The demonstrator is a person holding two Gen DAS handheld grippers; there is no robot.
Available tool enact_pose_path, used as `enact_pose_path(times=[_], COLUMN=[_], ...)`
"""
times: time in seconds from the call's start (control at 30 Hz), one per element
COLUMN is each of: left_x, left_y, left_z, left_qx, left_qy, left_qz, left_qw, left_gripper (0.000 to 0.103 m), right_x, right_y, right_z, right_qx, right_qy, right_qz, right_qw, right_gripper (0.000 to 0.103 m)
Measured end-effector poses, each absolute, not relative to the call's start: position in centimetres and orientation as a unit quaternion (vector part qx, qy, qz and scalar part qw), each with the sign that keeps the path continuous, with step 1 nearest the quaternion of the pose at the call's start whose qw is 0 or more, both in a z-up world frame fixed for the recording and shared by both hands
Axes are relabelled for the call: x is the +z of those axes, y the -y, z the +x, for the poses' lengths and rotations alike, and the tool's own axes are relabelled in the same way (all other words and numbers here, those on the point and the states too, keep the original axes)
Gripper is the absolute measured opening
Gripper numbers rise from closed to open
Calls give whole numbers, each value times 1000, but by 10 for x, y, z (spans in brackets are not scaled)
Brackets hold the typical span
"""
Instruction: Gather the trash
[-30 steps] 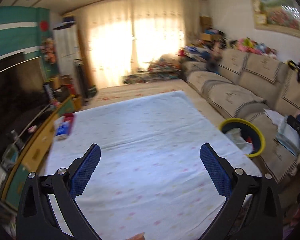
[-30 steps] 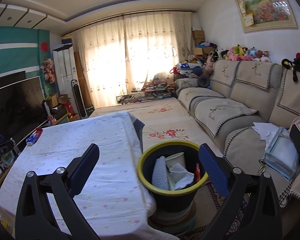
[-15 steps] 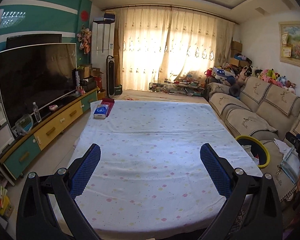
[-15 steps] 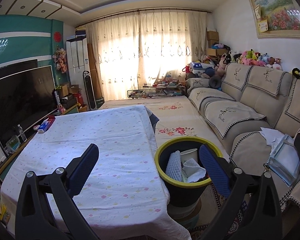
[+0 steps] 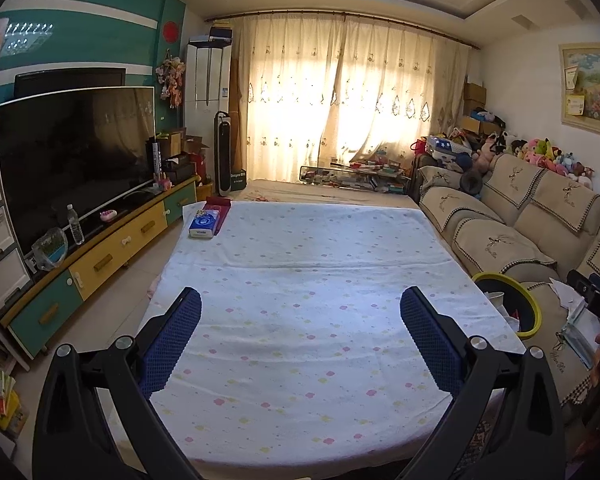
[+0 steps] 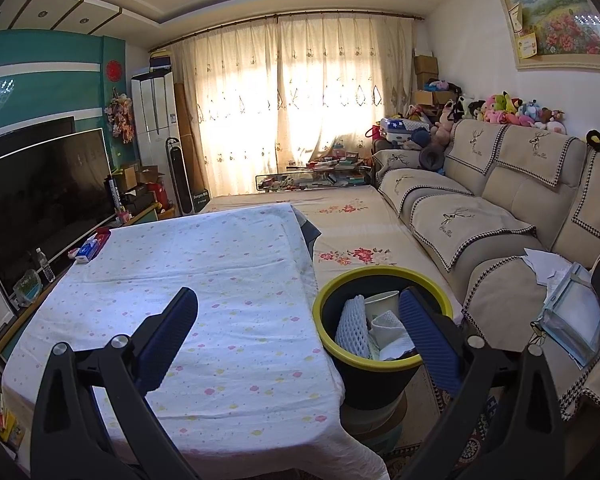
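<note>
Right wrist view: both grippers (image 6: 298, 312) (image 5: 300, 314) gape empty; lower-centre bin (image 6: 384, 320) holds light, crushable trash; grip bin's rim.

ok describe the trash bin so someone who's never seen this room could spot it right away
Start at the table with the white dotted cloth and look to the gap between its right edge and the beige sofa. The trash bin stands there on the floor. It is a round black bucket with a bright yellow rim, holding a paper cup and white foam wrap.
</note>
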State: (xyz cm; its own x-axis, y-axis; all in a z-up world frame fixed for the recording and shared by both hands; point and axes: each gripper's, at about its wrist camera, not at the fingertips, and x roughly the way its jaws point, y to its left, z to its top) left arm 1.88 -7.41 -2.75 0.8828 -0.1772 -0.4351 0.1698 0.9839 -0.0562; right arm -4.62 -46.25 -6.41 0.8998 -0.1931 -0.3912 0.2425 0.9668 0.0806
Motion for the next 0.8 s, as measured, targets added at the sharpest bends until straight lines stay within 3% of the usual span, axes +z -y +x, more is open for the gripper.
enact_pose_path(times=[0.8], left_x=[-27], left_y=[80], left_z=[21], left_qx=[-97], left_qy=[-228], left_qz=[-6], left_qw=[969], left_gripper=[98], right_x=[-69], right_y=[461], right_z=[-45], right_qx=[-116], right_qy=[-193], right_qz=[68], right_qw=[972], right_gripper=[96])
